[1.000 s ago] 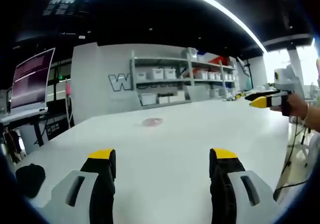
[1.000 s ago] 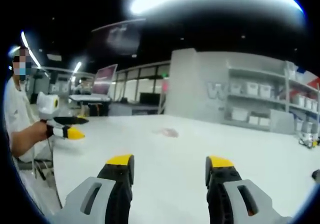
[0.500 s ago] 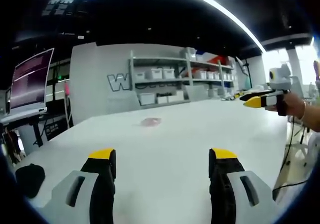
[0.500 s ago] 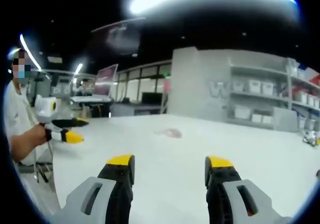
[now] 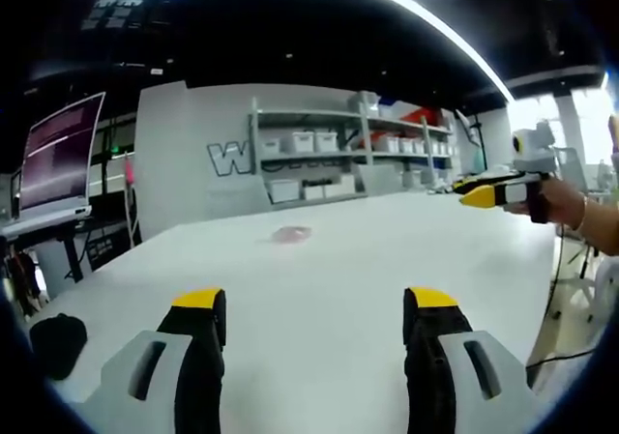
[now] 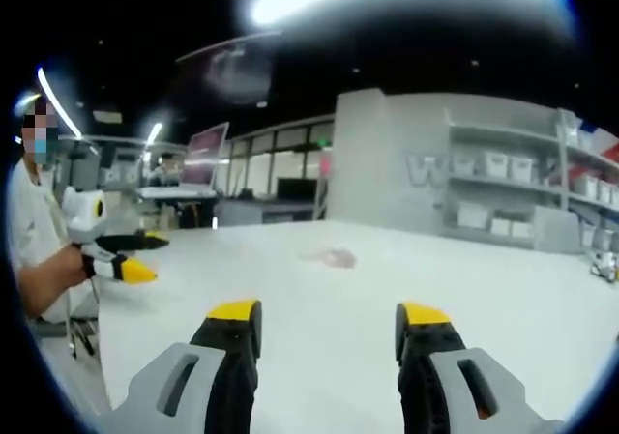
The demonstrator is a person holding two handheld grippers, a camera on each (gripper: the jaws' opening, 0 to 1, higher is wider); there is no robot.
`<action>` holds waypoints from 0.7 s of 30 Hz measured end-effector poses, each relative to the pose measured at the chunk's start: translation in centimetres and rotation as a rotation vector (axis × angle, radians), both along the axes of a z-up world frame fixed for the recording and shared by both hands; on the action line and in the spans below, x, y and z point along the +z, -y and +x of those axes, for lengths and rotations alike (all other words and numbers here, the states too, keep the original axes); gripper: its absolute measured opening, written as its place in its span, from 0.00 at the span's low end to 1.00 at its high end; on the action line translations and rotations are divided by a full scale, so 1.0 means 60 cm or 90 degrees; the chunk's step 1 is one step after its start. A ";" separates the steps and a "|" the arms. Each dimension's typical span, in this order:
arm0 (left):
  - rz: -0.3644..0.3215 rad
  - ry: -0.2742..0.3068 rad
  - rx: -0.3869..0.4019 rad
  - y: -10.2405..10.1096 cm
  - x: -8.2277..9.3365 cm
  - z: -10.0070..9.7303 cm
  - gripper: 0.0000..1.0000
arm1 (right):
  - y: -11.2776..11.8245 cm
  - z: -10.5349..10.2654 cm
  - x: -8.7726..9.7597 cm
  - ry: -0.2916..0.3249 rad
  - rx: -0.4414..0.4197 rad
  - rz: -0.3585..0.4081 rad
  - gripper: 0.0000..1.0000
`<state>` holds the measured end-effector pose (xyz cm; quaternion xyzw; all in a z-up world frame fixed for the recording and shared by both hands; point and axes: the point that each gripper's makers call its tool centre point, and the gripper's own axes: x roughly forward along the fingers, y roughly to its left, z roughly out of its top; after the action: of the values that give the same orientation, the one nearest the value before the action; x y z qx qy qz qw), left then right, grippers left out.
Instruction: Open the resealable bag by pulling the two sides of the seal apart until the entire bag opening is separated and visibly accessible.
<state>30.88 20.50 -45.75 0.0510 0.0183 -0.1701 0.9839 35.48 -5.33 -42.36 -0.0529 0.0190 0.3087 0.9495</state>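
A small pinkish resealable bag [image 5: 292,234] lies flat far out on the white desk [image 5: 368,260], well apart from both tongs. The left tongs [image 5: 311,310] hover over the near desk edge, jaws spread and holding nothing; likewise the right tongs [image 6: 327,320], spread and unloaded. Shelves [image 5: 329,154] with bins stand behind.
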 end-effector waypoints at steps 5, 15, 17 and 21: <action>0.000 0.002 0.001 0.000 0.001 -0.003 0.73 | -0.001 0.009 -0.002 -0.004 -0.001 -0.002 0.55; 0.002 0.000 -0.003 0.006 0.000 -0.006 0.73 | -0.004 0.022 0.001 -0.012 0.001 0.003 0.54; 0.004 0.000 -0.003 0.005 0.001 -0.006 0.73 | -0.005 0.024 0.000 -0.013 0.001 0.003 0.54; 0.005 0.000 0.000 0.003 0.000 -0.007 0.72 | -0.007 0.030 -0.001 -0.016 0.001 0.000 0.54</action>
<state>30.45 20.32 -45.73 0.0550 0.0186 -0.1704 0.9837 37.27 -4.93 -42.44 -0.0488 0.0309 0.3100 0.9490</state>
